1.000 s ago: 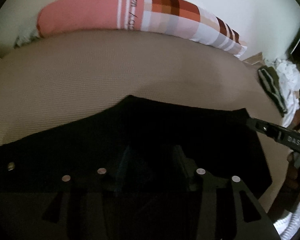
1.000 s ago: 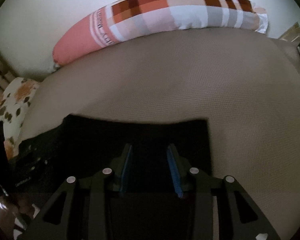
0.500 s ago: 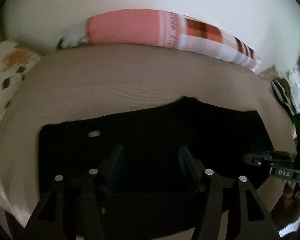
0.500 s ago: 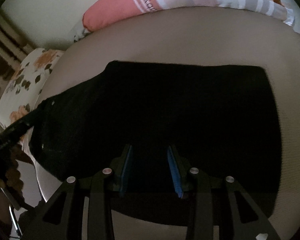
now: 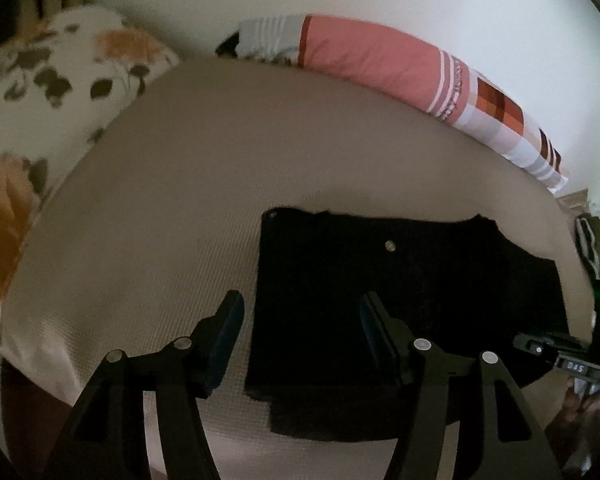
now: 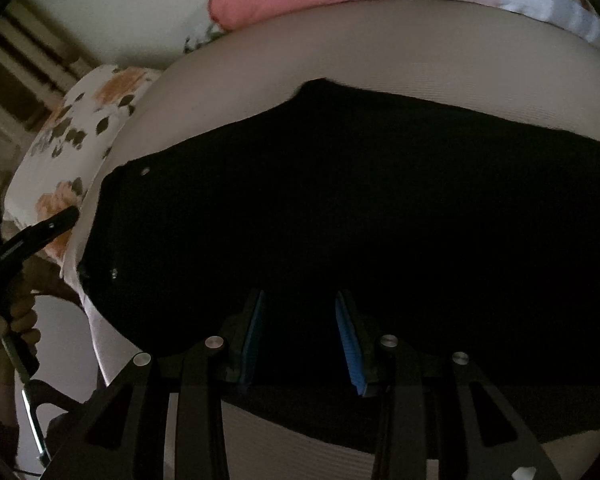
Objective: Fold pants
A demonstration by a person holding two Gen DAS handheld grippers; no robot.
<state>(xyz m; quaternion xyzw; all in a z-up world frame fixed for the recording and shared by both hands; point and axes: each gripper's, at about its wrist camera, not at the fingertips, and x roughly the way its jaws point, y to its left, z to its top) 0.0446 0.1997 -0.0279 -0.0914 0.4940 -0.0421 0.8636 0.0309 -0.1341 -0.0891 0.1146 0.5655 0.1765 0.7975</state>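
Note:
The black pants [image 5: 400, 300] lie folded flat on the beige bed surface [image 5: 220, 200], with a small metal button [image 5: 389, 245] showing near the far edge. My left gripper [image 5: 300, 336] is open and empty, held above the pants' left edge. In the right wrist view the pants [image 6: 340, 220] fill the middle of the frame. My right gripper [image 6: 300, 332] is open and empty above their near edge. The right gripper also shows at the right rim of the left wrist view [image 5: 560, 354], and the left gripper at the left rim of the right wrist view [image 6: 40, 236].
A long pink and plaid pillow [image 5: 400, 68] lies along the white wall at the back. A floral pillow [image 5: 40, 112] sits at the left end of the bed. Striped and white cloth [image 5: 592, 240] lies past the right end.
Both grippers have pulled back and up from the pants. The left view has swung left, so the pants now sit to its right. The pants lie still, in the same folded shape.

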